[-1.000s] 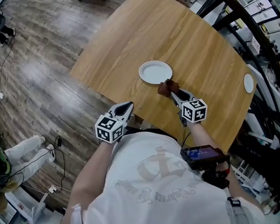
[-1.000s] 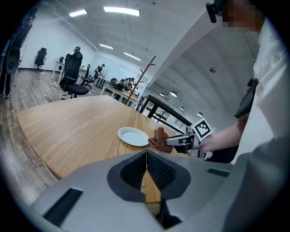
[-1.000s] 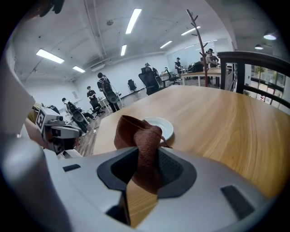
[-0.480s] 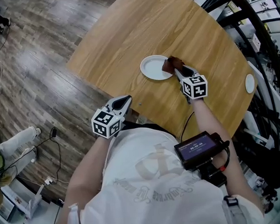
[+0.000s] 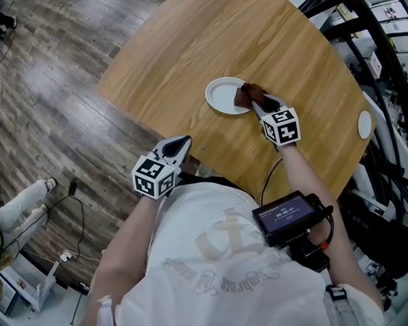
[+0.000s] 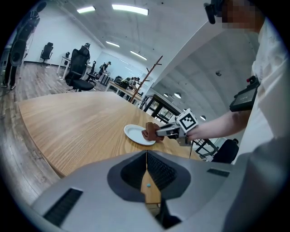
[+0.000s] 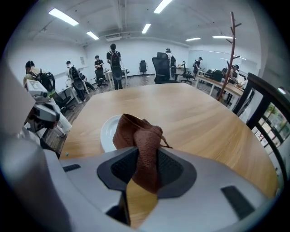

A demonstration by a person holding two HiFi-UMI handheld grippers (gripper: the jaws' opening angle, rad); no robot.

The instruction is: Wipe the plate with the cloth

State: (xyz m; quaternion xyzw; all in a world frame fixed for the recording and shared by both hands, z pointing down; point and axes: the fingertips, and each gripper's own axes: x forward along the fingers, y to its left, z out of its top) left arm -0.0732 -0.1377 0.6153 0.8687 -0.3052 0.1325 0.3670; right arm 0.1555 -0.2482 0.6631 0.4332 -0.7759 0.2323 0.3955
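A small white plate (image 5: 223, 95) lies on the round wooden table (image 5: 184, 51). My right gripper (image 5: 259, 105) is shut on a bunched brown cloth (image 5: 247, 94), which hangs over the plate's right edge. In the right gripper view the cloth (image 7: 139, 145) is pinched between the jaws, with the plate (image 7: 108, 132) just behind it. My left gripper (image 5: 179, 148) hovers at the table's near edge, shut and holding nothing. From the left gripper view I see the plate (image 6: 136, 134), the cloth (image 6: 149, 132) and the right gripper (image 6: 164, 132) beyond.
A second small white disc (image 5: 363, 124) sits near the table's right edge. Black racks and cables (image 5: 383, 61) crowd the right side. Wood floor (image 5: 44, 113) lies left of the table, with a seated person's legs (image 5: 19, 209) there. Office chairs and standing people fill the far room (image 7: 113, 59).
My right gripper carried the cloth from the table in front of the plate up to the plate's right edge. The left gripper stayed at the near edge.
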